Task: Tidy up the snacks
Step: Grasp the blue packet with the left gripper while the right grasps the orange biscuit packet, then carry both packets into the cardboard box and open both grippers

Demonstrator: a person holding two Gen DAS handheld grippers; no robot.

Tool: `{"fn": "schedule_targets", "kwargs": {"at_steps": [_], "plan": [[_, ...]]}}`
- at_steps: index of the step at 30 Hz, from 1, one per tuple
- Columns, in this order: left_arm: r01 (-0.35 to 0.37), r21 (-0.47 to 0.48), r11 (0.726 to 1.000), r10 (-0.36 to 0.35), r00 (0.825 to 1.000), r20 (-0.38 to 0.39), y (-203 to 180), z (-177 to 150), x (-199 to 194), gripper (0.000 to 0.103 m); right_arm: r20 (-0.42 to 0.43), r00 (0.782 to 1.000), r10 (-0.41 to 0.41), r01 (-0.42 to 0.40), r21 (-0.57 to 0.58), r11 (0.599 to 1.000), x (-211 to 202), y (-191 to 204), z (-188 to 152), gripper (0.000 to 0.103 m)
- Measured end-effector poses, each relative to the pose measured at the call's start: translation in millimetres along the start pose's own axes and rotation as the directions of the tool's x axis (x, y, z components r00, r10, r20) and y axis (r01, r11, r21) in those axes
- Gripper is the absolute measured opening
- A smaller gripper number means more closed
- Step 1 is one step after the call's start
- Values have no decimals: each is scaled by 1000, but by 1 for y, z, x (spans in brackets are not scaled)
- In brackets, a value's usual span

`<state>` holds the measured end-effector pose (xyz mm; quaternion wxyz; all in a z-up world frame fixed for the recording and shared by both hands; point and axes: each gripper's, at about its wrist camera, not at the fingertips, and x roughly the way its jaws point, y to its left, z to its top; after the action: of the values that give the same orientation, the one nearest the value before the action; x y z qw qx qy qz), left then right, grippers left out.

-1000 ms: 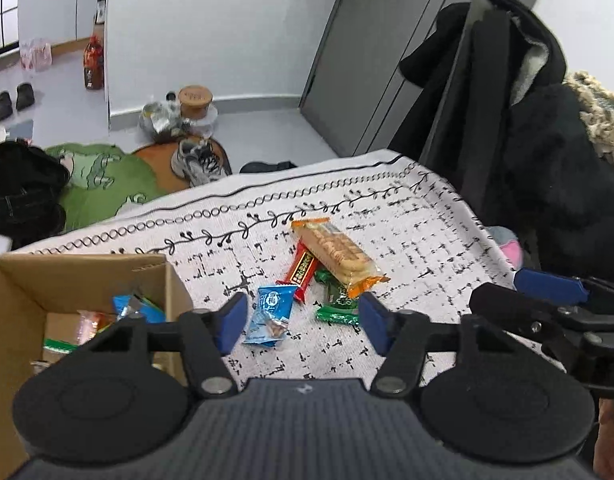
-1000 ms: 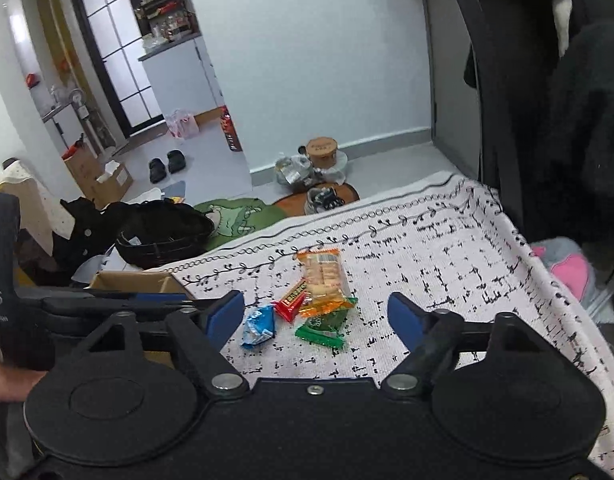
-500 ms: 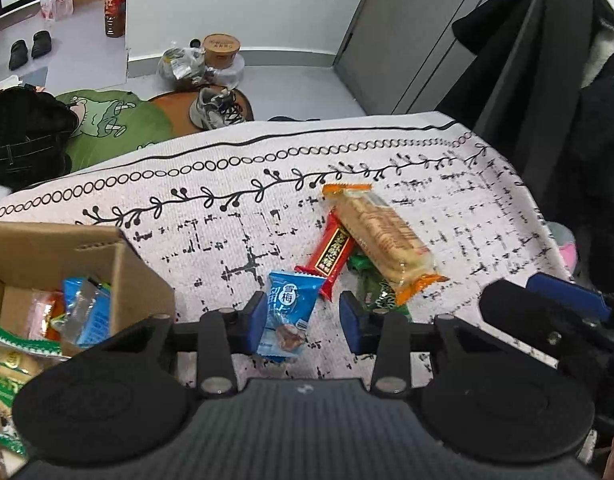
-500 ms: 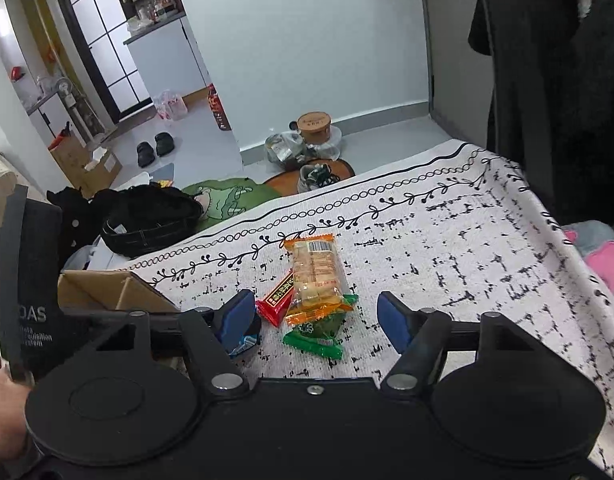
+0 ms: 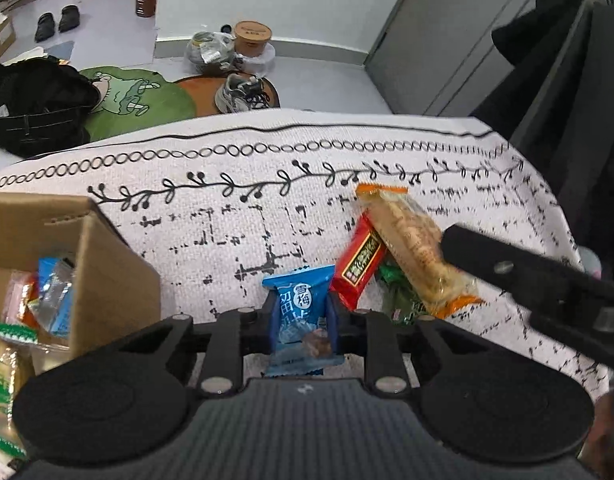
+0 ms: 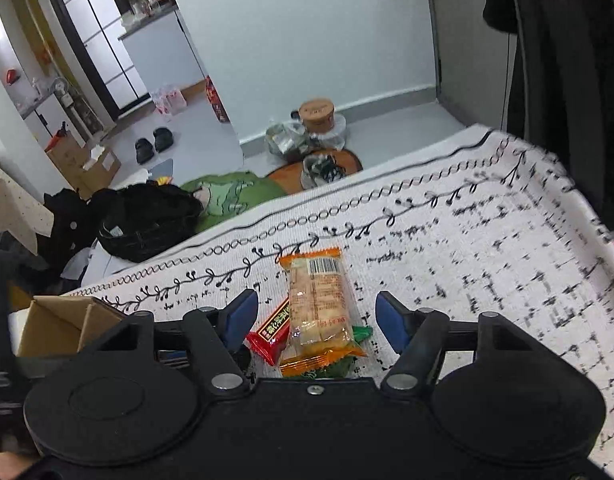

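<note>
1. The left gripper (image 5: 301,312) is clenching a blue candy packet (image 5: 301,316) between its fingers, low over the patterned tablecloth (image 5: 235,216).
2. The right gripper (image 6: 317,316) is hanging with its jaws spread wide on either side of the orange cracker pack (image 6: 317,304), which is lying across a red bar (image 6: 273,330) and a green wrapper (image 6: 339,364).
3. A cardboard box (image 5: 107,276) holding snacks is sitting to the left.

Home: floor shoes (image 6: 152,145), tablecloth (image 5: 267,200).
</note>
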<state>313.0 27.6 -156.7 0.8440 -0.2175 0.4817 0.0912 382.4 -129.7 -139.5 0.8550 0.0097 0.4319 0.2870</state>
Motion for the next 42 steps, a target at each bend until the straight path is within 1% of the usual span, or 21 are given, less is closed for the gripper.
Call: {"fn": "schedule_targets", "kwargs": {"at_steps": [3,4,5,6,8,11,17,20,24,29,35,39,42], "plan": [[13,-23,1000,-14,1000,-6,2,0,-5,22,-49,999,0,0,4,1000,13,-1,1,63],[13,-25,1000,-13,1000,-3,2,0,-6,22,-81,997,4,-4,-7,1000,18,-1,1,55],[13,-23,1000,-13,1000,-3,2,0,-7,22,-107,994,9,-10,-6,1000,21,0,0,39],[9,-17,1000,-9,1000,-9,2,-1,-7,22,-134,991,10,-10,-4,1000,23,0,-1,36],[15,-14,1000,-15,1000,-14,2,-3,-8,22,-145,989,-9,7,-10,1000,20,-1,-3,32],[13,8,1000,-13,1000,-14,0,-5,-12,22,-152,988,7,-9,-12,1000,9,-3,-7,30],[32,40,999,-32,999,-3,-8,-7,-23,22,-120,992,29,-23,58,998,-17,-19,-8,30],[37,84,996,-38,999,9,-15,-6,-30,22,-106,993,53,-45,78,996,-29,-24,-10,30],[37,109,993,-39,999,22,-21,-5,-41,22,-86,994,70,-63,89,994,-45,-27,-11,30],[34,105,994,-39,998,46,-23,-2,-59,22,-65,994,85,-80,81,993,-62,-28,-12,30],[8,125,992,-19,996,90,-27,-2,-83,22,-38,994,105,-101,93,991,-79,-28,-13,30],[-9,120,993,-5,994,114,-22,-1,-95,22,-22,991,129,-127,97,987,-90,-28,-15,30],[-14,111,994,-1,991,137,-17,0,-107,22,-19,989,144,-142,78,987,-95,-25,-16,30]]}}
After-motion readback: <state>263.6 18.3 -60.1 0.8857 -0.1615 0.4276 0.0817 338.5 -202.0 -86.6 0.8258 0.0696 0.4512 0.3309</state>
